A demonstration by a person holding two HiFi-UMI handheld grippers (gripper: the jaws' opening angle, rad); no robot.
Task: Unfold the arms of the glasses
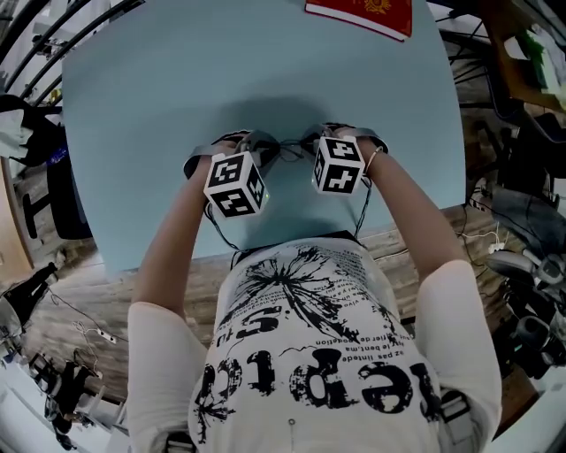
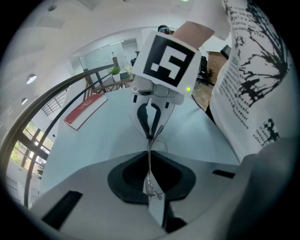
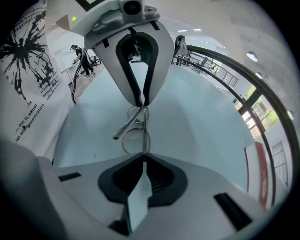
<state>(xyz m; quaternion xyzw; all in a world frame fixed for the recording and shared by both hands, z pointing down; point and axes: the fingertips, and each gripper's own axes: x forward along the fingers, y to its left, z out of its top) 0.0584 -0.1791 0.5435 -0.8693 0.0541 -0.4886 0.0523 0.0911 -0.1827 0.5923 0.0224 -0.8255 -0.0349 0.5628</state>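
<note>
1. The left gripper (image 2: 149,161) is clenching its jaws on a thin wire part of the glasses (image 3: 127,124). The right gripper (image 3: 142,157) is pinching the same frame from the opposite end.
2. The glasses are hanging between the two claws over the light blue table (image 1: 177,88), apparently clear of it, in front of the person's chest.
3. The frame's long axis is running straight from one claw to the other, so the two sets of tips are facing each other at close quarters. One temple is slanting away from the round lens, toward the person.
4. That temple is lying nearer the left gripper, which looks better placed to be swinging it out while the right one steadies.
5. Counting: one pair of glasses, two grippers, one table, and one red book (image 1: 363,13) lying well apart at the far edge.
</note>
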